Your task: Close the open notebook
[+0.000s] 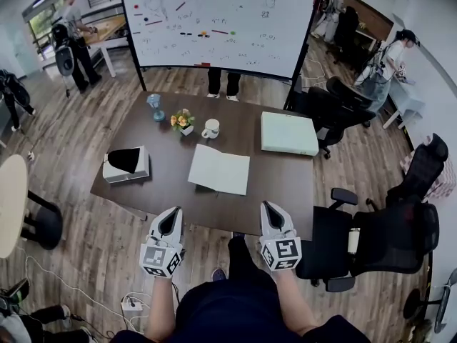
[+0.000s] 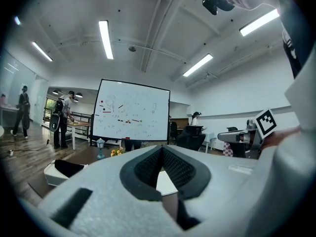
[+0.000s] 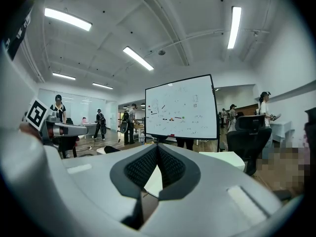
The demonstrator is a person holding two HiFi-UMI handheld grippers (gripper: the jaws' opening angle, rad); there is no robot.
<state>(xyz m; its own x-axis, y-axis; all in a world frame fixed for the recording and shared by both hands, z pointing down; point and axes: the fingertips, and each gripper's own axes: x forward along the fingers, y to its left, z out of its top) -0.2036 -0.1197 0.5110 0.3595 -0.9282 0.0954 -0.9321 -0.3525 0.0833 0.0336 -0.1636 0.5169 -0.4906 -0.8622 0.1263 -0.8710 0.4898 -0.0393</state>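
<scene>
Lying open, notebook [image 1: 219, 168]; whiteboard [image 1: 214, 20] writing seemingly unreadable.

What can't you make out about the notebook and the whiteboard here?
Notebook pages: too small in the head view to read any writing.
Notebook in both gripper views: mostly hidden behind the shut jaws; only a white sliver shows.
Whiteboard writing: too small in every view.

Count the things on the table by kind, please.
Notebook: 1
Mug: 1
Flower pot: 1
Blue ornament: 1
Boxes: 2, white box and green box
Total: 6
</scene>
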